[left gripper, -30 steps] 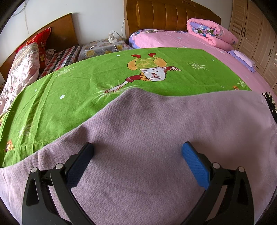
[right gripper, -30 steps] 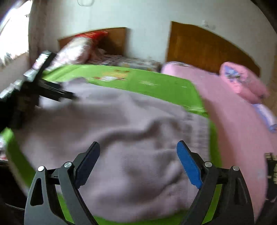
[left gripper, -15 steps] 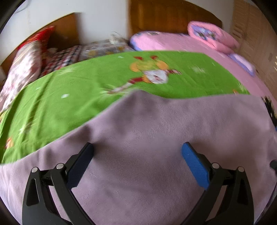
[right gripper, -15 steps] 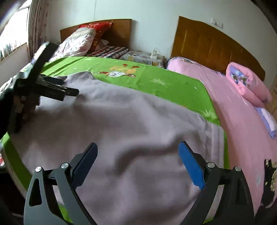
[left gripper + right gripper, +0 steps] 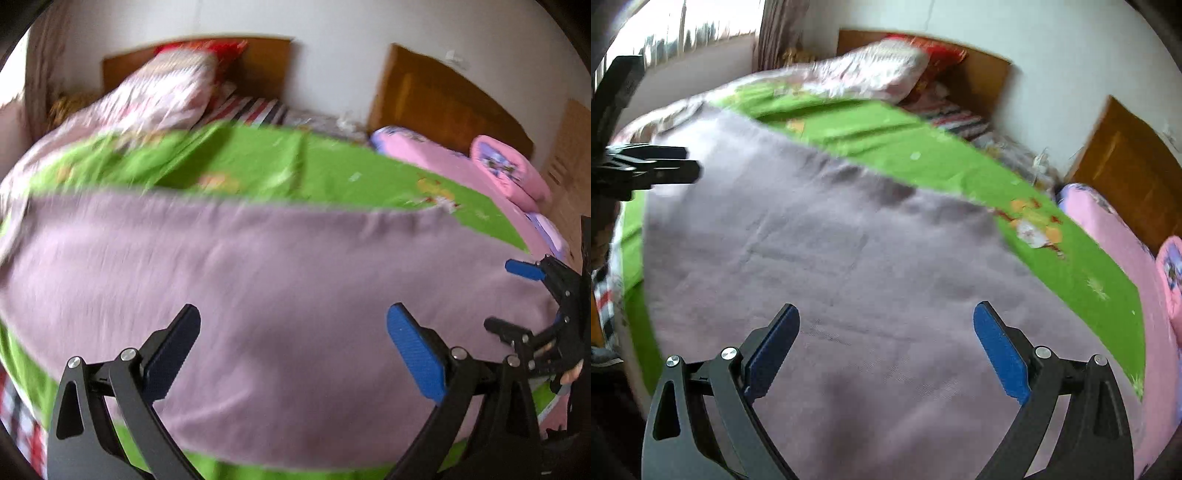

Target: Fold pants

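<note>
The lilac-grey pants (image 5: 258, 280) lie spread flat on the green cartoon bedsheet (image 5: 295, 166); they also show in the right wrist view (image 5: 831, 251). My left gripper (image 5: 293, 343) is open and empty, hovering over the near part of the pants. My right gripper (image 5: 886, 339) is open and empty above the pants too. The right gripper shows at the right edge of the left wrist view (image 5: 546, 295). The left gripper shows at the left edge of the right wrist view (image 5: 653, 168). Both views are blurred by motion.
Patterned pillows (image 5: 170, 85) lie at the head of the green bed by a wooden headboard (image 5: 266, 59). A second bed with a pink cover (image 5: 1115, 251) and a rolled pink quilt (image 5: 509, 170) stands to the right. A window (image 5: 683, 33) is at the left.
Both cameras have swung left, so the pillows and window come into view. Both grippers stay open over the pants. The right gripper now appears in the left wrist view.
</note>
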Motion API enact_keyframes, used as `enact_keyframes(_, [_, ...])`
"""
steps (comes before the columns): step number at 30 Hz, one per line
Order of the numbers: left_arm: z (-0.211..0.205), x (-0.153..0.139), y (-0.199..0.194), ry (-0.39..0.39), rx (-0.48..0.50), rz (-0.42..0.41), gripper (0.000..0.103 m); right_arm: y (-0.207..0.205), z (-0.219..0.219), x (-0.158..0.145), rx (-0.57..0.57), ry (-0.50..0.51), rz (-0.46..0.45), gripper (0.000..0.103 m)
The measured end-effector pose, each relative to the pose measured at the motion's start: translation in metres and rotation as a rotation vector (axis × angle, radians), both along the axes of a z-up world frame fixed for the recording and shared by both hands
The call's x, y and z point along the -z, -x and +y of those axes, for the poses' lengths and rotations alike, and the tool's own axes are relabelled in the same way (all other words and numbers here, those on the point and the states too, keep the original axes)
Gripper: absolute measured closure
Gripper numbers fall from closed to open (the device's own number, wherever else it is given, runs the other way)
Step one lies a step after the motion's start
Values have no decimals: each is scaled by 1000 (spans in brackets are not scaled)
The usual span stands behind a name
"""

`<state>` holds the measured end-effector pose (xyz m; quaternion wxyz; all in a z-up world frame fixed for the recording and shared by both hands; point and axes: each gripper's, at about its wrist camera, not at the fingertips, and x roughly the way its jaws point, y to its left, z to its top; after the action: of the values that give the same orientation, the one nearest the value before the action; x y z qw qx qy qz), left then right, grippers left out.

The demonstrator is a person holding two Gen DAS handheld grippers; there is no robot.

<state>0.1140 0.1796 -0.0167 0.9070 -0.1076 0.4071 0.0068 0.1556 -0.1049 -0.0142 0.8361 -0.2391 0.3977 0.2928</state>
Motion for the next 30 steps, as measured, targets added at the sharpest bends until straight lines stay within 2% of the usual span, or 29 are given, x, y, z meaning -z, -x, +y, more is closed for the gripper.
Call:
enact_keyframes(1, [4, 10, 1, 14, -11, 19, 2, -5, 4, 12, 16, 62, 25, 11])
enact_keyframes(2, [7, 17, 2, 20, -10, 23, 2, -8, -1, 12, 28, 15, 41, 11])
enact_keyframes(5, [13, 13, 4, 64, 15, -1, 2, -21, -13, 20, 78, -44, 152, 11])
enact_keyframes(7, [21, 10, 6, 104, 14, -12, 2, -22, -15, 24, 92, -69, 178, 11])
enact_keyframes(8, [32, 0, 13, 136, -6, -51, 2, -21, -15, 24, 94, -68, 175, 11])
enact_keyframes(10, [57, -14, 27, 197, -53, -121, 2, -16, -13, 22, 101, -44, 152, 11])
enact_keyframes(12, [104, -25, 45, 258, -172, -187, 2, -11, -8, 13, 102, -6, 101, 11])
enact_keyframes(14, [160, -20, 67, 341, -316, -211, 2, -12, 10, -2, 49, -18, 71, 11])
enact_keyframes(16, [203, -7, 88, 423, -457, -197, 2, -12, 44, -28, -44, -95, 27, 11])
enact_keyframes(18, [239, 6, 115, 500, -572, -200, 2, -10, 80, -45, -144, -154, 25, 11])
enact_keyframes(21, [260, 17, 148, 503, -738, -164, 2, 14, 173, -62, -385, -180, 25, 11])
enact_keyframes(23, [262, 20, 162, 500, -794, -138, 2, 49, 240, -63, -588, -148, -16, 12])
enact_keyframes(25, [260, 21, 172, 494, -815, -120, 2, 82, 302, -52, -752, -95, -46, 28])
enact_keyframes(26, [261, 20, 178, 487, -831, -108, 2, 92, 326, -46, -798, -71, -37, 36])
enact_keyframes(27, [262, 20, 187, 480, -843, -103, 2, 103, 356, -38, -848, -50, -15, 37])
enact_keyframes(30, [262, 13, 203, 479, -852, -113, 2, 114, 400, -22, -909, 12, -10, 38])
